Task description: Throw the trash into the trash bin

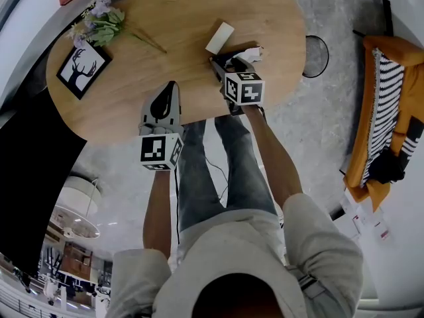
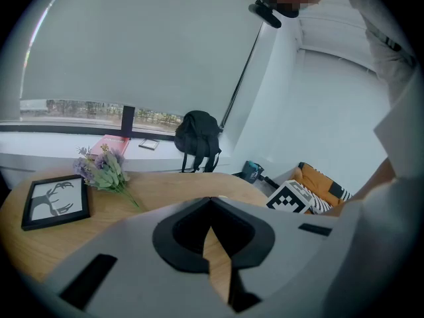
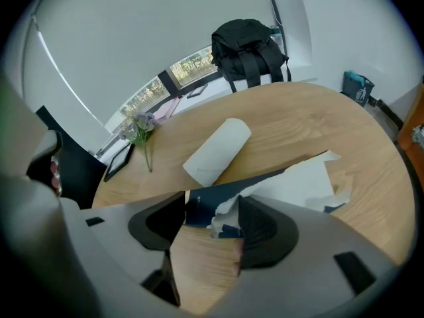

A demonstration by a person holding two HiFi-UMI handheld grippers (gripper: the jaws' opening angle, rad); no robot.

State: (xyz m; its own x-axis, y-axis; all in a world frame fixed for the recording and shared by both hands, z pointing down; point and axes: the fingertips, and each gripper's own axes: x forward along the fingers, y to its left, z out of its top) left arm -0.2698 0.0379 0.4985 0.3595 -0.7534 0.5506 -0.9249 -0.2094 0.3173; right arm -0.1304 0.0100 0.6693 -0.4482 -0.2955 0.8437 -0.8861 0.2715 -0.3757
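My right tool [image 3: 211, 211] stands wide over the counter [image 3: 318, 118], with the near torn end of the paper scrap [image 3: 298, 181] lying between its jaws, not yet pinched. The scrap's length runs away rightward from the tool, just beside a white roll [image 3: 217, 148]. My left tool [image 2: 211, 201], jaws together and empty, hangs well apart, so the right is nearer.

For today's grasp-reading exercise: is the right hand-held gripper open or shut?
Open. The right hand-held gripper has its jaws apart, the torn paper reaching between them, and the table shows in the gap.
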